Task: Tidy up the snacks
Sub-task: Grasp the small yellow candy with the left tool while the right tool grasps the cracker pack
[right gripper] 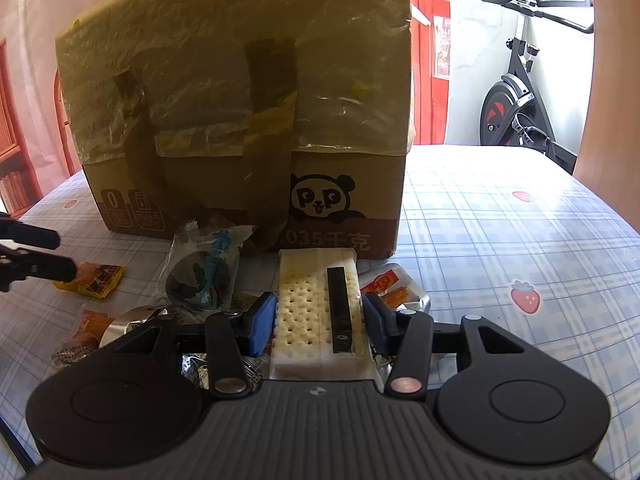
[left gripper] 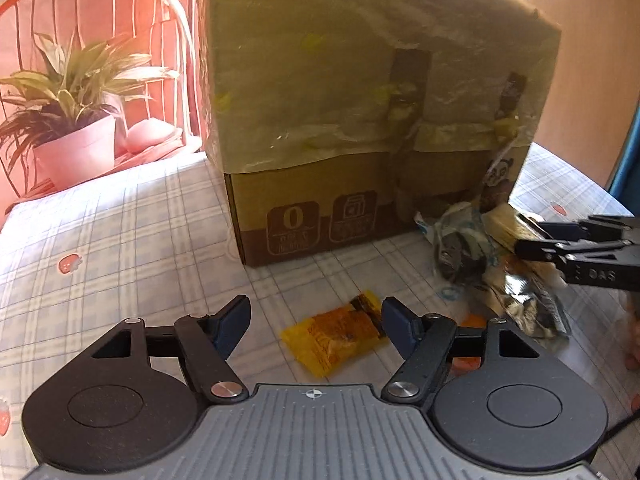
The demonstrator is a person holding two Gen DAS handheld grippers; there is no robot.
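Both grippers low over the checked tablecloth [right gripper: 520, 216], in front of the taped cardboard box [right gripper: 240, 100]. Left gripper [left gripper: 316, 322] spread wide, straddling a yellow candy packet [left gripper: 336, 338] lying flat on the cloth; right pad seems at or near the packet's dark end, left pad clear of it — not yet clamped. Right gripper [right gripper: 320, 322] closed partway on a wrapped cracker pack [right gripper: 316, 312], both blue pads against its long sides; pack appears gripped, rear end pointing back toward the camera, whether lifted or resting on the pile cannot be told. Remaining snacks heaped just before the box: a clear bag with a dark round thing and blue print [right gripper: 204, 276], a red-and-white packet [right gripper: 386, 282] beside the crackers, an orange wrapper [right gripper: 86, 330] and silver foil packs [left gripper: 528, 304] near the right gripper's fingers as seen from the left wrist. Step in hand, by judgement: picking up — crackers secured, candy being approached. Next move likely calls for closing the left jaws squarely on the thin packet, low enough to catch it without pushing it across the cloth, then lifting both. Box looks taped shut on this face; destination for the snacks not visible.
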